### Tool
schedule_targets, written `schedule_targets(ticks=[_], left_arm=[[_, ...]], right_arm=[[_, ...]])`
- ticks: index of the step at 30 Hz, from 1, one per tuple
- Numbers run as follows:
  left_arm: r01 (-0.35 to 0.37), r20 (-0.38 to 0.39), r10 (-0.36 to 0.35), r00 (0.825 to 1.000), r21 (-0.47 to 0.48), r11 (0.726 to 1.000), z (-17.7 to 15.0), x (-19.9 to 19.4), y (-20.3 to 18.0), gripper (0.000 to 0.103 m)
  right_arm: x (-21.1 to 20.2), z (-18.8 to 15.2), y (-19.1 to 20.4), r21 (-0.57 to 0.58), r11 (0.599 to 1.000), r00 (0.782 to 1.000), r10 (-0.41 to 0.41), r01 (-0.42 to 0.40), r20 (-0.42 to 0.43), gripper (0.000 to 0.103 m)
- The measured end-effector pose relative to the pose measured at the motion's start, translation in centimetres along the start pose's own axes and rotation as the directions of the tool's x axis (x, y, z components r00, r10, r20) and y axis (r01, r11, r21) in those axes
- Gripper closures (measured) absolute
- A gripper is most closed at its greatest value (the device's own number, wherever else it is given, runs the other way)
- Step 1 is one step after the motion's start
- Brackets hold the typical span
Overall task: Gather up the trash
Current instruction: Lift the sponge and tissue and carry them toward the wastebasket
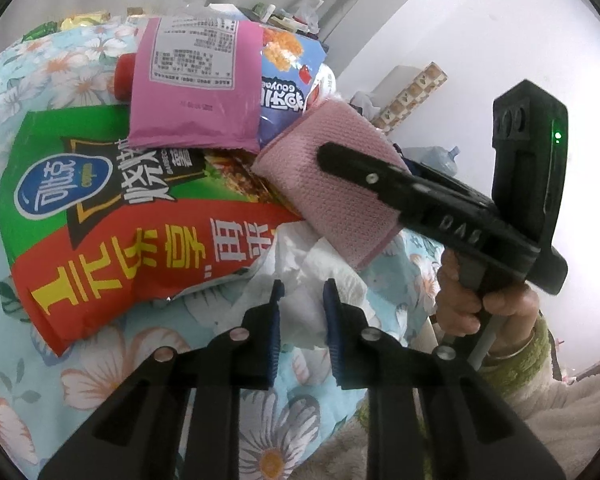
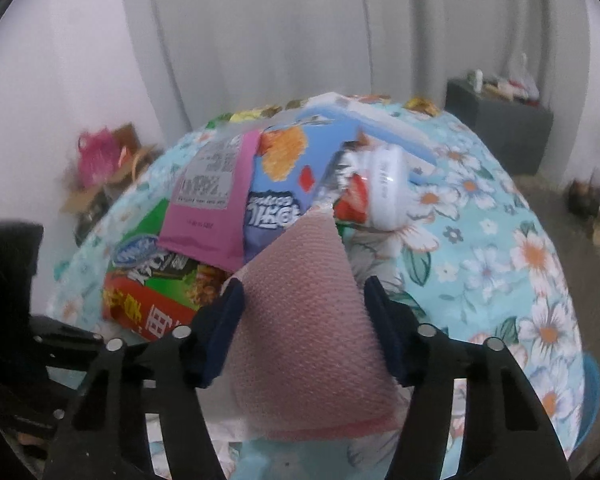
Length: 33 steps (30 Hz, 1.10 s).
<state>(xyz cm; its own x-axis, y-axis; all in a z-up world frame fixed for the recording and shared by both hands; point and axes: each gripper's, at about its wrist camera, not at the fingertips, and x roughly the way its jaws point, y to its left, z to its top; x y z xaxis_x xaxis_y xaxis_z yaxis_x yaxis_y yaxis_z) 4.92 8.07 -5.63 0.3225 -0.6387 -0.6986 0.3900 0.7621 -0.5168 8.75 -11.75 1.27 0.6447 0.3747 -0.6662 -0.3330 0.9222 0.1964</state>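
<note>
Two snack bags crowding pink sponge between right gripper jaws

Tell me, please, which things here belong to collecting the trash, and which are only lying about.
For the job:
- green and red snack bag
- pink packet
- blue snack bag
- crumpled white tissue
- pink sponge, between the right gripper fingers

Only lying about:
- flowered cloth
- dark cabinet
- water jug
</note>
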Motion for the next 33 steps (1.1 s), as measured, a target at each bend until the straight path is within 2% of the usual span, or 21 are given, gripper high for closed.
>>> schedule_targets(ticks=[3,5,6,9,16,19,20,22,26,33], left_arm=[[-0.007,-0.003,0.007,1.000,0.003,1.000,0.0,0.1,-0.2,0.084],[-0.011,-0.006,0.011,1.000,0.005,1.000,-0.1,0.1,-0.5,0.084],[-0.014,-0.008,0.014,1.000,0.006,1.000,-0.1,0.2,-0.6,0.085],[-0.025,-0.013,0.026,1.000,0.010,1.000,-0.1,0.4,-0.6,0.085],[-0.042,-0.022,0.042,0.999,0.015,0.999,0.1,0.8,-0.9,0.085],[-0.053,-0.031,0.053,0.998,0.018,0.998,0.4,1.3,-1.4,0.085],[-0.059,-0.032,0.059,0.998,0.020,0.998,0.6,1.4,-1.5,0.085],[-0.066,-0.032,0.067,0.997,0.024,0.998,0.8,1.5,-1.7,0.086],[-0.078,-0.017,0.079,0.997,0.050,0.996,1.4,1.2,-2.8,0.093],[-0.079,0.024,0.076,0.997,0.124,0.989,3.7,1.0,-6.4,0.096]], right_arm=[[-0.7,-0.2,-1.0,0.051,0.998,0.999,0.042,-0.042,0.014,0.044],[-1.4,-0.3,-1.2,0.057,0.995,0.996,0.075,-0.078,0.039,0.031],[-1.6,-0.3,-1.1,0.051,0.995,0.996,0.081,-0.083,0.047,0.020],[-1.7,0.0,-0.2,-0.016,0.997,0.996,0.072,-0.072,0.050,0.008],[2.1,0.0,1.4,-0.139,0.990,0.996,-0.001,-0.011,-0.088,0.008],[3.4,-0.4,1.9,-0.191,0.981,0.991,-0.058,0.035,-0.118,0.008],[3.5,-0.6,1.9,-0.194,0.980,0.991,-0.072,0.049,-0.115,0.008],[3.2,-0.6,1.6,-0.166,0.985,0.992,-0.065,0.047,-0.104,0.021],[1.5,-0.7,0.3,-0.100,0.994,0.997,-0.039,0.032,-0.066,0.024],[-3.2,-1.0,-2.3,0.003,1.000,0.999,-0.008,0.008,0.048,0.025]])
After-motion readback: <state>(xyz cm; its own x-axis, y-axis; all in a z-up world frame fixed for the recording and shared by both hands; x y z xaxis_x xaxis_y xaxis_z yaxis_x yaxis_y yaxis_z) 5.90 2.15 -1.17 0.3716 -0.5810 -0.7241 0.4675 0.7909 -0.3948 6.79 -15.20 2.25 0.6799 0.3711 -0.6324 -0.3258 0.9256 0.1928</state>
